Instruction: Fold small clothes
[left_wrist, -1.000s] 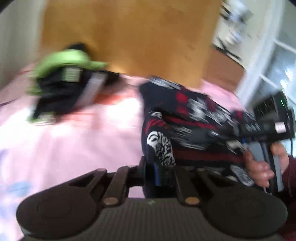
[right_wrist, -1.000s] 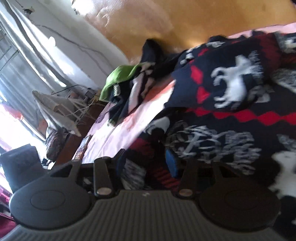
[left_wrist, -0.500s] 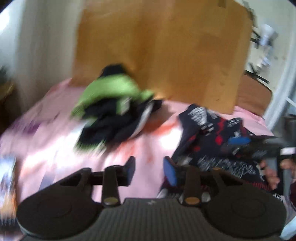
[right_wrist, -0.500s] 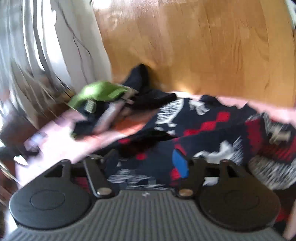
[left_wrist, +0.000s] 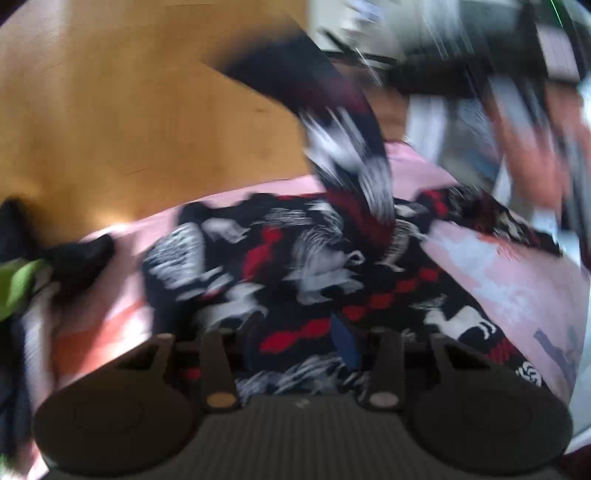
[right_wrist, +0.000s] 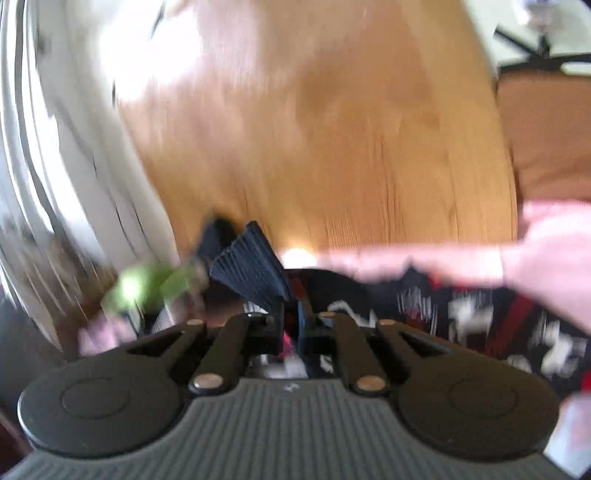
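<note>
My right gripper (right_wrist: 291, 325) has just clamped its jaws on the patterned sweater (left_wrist: 295, 266), lifting its ribbed hem toward 12 o'clock. My left gripper (left_wrist: 295, 343) hovers with jaws apart and empty; next it should catch the opposite edge.

Right gripper (right_wrist: 291, 325) clamped on patterned sweater (right_wrist: 461, 314) cuff, wooden headboard (right_wrist: 332, 147) behind

Both cameras sit low behind their tools, close over the bed (left_wrist: 517, 280), facing the wooden headboard (right_wrist: 332, 147). Both views share the patterned sweater (left_wrist: 295, 266) and the headboard.
</note>
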